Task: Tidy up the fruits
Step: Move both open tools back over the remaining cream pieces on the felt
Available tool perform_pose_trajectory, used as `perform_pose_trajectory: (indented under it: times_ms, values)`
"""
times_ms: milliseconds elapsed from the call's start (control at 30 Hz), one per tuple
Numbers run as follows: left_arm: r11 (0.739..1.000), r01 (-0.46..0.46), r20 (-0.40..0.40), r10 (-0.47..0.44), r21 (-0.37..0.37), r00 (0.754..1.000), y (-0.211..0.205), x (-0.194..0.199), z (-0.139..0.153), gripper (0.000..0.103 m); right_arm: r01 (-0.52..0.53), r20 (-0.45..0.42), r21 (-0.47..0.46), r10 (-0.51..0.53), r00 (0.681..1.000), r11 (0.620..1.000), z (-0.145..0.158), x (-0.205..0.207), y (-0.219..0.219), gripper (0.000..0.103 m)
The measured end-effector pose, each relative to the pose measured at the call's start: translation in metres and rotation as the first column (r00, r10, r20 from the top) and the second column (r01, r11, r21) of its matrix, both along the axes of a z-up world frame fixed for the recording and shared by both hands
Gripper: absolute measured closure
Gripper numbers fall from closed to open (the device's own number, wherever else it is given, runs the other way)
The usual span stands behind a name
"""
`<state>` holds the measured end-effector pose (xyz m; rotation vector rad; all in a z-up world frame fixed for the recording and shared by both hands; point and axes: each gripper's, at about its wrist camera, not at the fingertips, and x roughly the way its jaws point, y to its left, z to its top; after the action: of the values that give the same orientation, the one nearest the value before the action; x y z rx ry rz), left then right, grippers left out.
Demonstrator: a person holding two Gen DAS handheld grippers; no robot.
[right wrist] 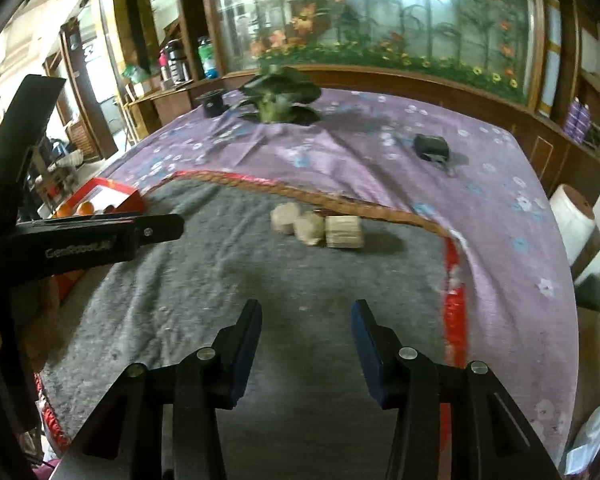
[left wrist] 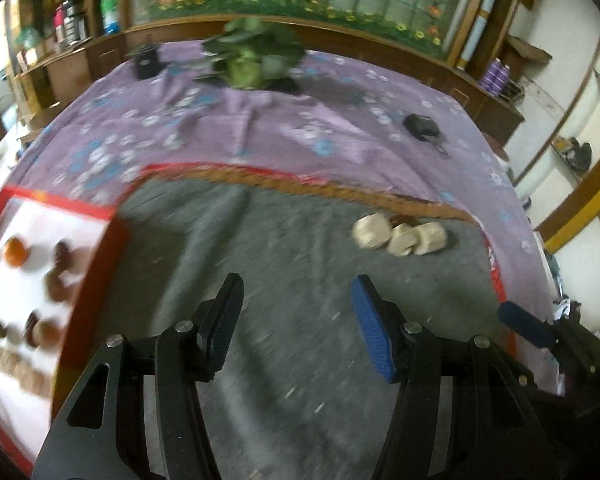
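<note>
Three pale beige, ridged fruit pieces [left wrist: 400, 236] lie together on the grey mat [left wrist: 284, 240] near its far braided edge; in the right wrist view the same cluster [right wrist: 316, 228] is ahead of the fingers. A red-rimmed white tray [left wrist: 116, 248] at the left holds an orange [left wrist: 16, 252], brown fruits [left wrist: 60, 276] and beige pieces. My left gripper [left wrist: 296, 292] is open over bare mat, beside the tray. My right gripper [right wrist: 306, 312] is open too, with nothing between its jaws and short of the cluster. The picture is blurred.
A purple flowered cloth [right wrist: 380, 152] covers the table under the mat. At the back stand a leafy potted plant [right wrist: 276, 100] and a black cup [right wrist: 214, 104]; a small black pouch [right wrist: 432, 146] lies to the right. The left tool's black housing [right wrist: 100, 240] fills the right view's left side.
</note>
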<state>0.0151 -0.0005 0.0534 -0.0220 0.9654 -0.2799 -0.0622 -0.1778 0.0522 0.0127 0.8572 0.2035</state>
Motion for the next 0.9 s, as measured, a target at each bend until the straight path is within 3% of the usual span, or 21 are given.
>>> perform_pose_trajectory:
  times_ms: [200,467,900]
  values:
    - [0.987,0.146,-0.026,-0.145,0.061,0.989,-0.034,0.023,-0.017,0.047,0.005,-0.006,0.015,-0.005,1.0,1.0,-0.004,0.006,-0.014,0.057]
    - [0.948,0.296,-0.015,-0.296,0.115,0.955,-0.062,0.041,-0.033,0.047,-0.019,-0.013,-0.016,0.018,1.0,1.0,-0.005,0.018,-0.019,0.057]
    - [0.901,0.411,-0.012,-0.413,0.141,0.91,-0.07,0.054,-0.041,0.047,-0.02,-0.021,-0.026,0.019,1.0,0.999,-0.007,0.031,-0.024,0.056]
